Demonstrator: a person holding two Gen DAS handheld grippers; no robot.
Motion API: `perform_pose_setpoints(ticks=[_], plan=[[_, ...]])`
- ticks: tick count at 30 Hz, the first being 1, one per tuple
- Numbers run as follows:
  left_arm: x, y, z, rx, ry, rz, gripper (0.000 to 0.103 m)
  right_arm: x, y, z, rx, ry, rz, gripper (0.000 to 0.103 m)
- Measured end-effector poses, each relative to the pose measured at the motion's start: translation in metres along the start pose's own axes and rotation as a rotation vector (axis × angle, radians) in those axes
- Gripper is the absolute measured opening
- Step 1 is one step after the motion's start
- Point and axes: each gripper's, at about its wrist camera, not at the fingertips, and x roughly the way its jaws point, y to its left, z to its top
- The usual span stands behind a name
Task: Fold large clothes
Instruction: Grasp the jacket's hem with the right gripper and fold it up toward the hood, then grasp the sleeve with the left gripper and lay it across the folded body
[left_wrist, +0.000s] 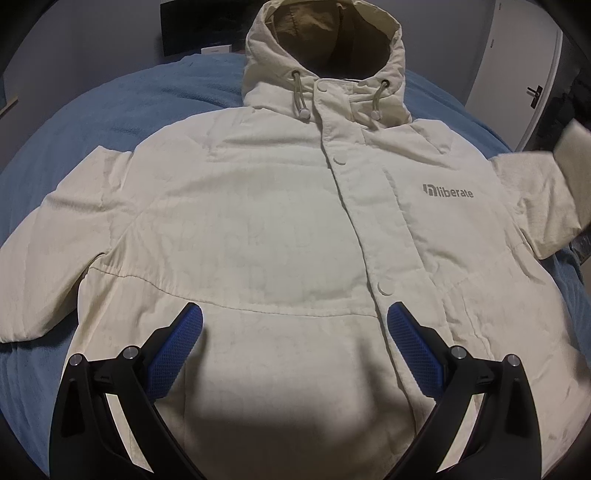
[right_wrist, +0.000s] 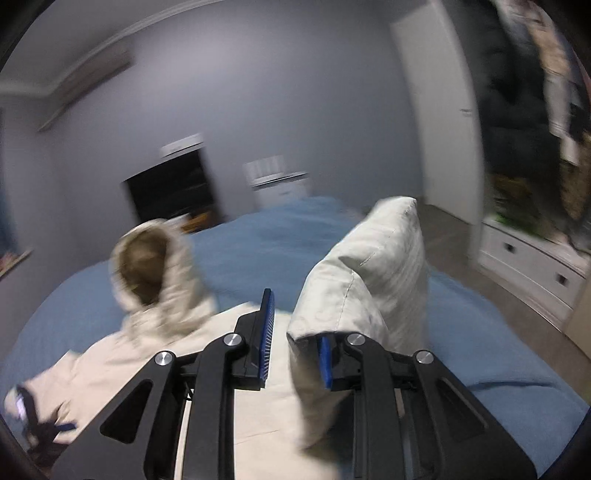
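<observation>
Right hand-held gripper pinches the cream padded hooded jacket's sleeve cuff; left hand-held gripper hovers open, empty. Imo swing the cuff across the chest w/o dragging the body.

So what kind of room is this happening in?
Most likely a bedroom: the jacket lies spread on a bed with a blue blanket, and a white drawer unit stands beside the bed.

Cream hooded jacket, snapped shut, front up on bed ahead of left hand-held gripper; one sleeve raised, pinched in right hand-held gripper.
</observation>
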Motion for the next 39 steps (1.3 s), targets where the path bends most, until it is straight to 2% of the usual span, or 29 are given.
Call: perform_pose_setpoints(ticks=[4, 8, 12, 16, 18, 19, 22, 26, 28, 30, 32, 36, 38, 39], plan=[[0.001, -0.001, 0.0, 0.002, -0.001, -0.001, 0.096, 0.004, 0.046, -0.022, -0.075, 0.058, 0.128, 0.019], [0.002, -0.001, -0.001, 0.001, -0.001, -0.002, 0.096, 0.019, 0.082, -0.054, -0.124, 0.177, 0.249, 0.019], [0.003, -0.002, -0.002, 0.009, -0.001, 0.001, 0.096, 0.029, 0.102, -0.08, -0.16, 0.278, 0.298, 0.019], [0.003, -0.003, -0.003, 0.015, -0.003, 0.006, 0.096, 0.047, 0.099, -0.108, -0.151, 0.397, 0.315, 0.019], [0.004, -0.004, -0.004, 0.019, -0.001, 0.01, 0.096, 0.05, 0.095, -0.118, -0.138, 0.432, 0.31, 0.021], [0.004, -0.005, -0.004, 0.021, -0.001, 0.01, 0.096, 0.05, 0.092, -0.121, -0.126, 0.443, 0.306, 0.026], [0.004, -0.007, -0.005, 0.03, -0.001, 0.011, 0.096, 0.053, 0.085, -0.122, -0.105, 0.44, 0.284, 0.035], [-0.004, -0.015, -0.004, 0.06, -0.037, 0.025, 0.096, 0.064, 0.069, -0.111, -0.072, 0.43, 0.236, 0.048], [-0.011, -0.027, 0.001, 0.084, -0.06, 0.002, 0.096, 0.063, 0.051, -0.1, -0.027, 0.417, 0.208, 0.051], [-0.018, -0.042, 0.008, 0.12, -0.083, -0.022, 0.096, 0.062, 0.035, -0.09, 0.004, 0.407, 0.18, 0.052], [-0.021, -0.063, 0.016, 0.163, -0.098, -0.028, 0.096, 0.061, 0.018, -0.08, 0.012, 0.386, 0.129, 0.058], [-0.012, -0.103, 0.032, 0.185, -0.097, -0.037, 0.096, 0.059, 0.001, -0.065, -0.065, 0.297, 0.0, 0.068], [-0.004, -0.126, 0.042, 0.198, -0.1, -0.072, 0.096, 0.057, -0.007, -0.059, -0.078, 0.258, -0.024, 0.082], [0.0, -0.139, 0.045, 0.219, -0.102, -0.082, 0.096, 0.056, -0.012, -0.055, -0.08, 0.238, -0.033, 0.085]])
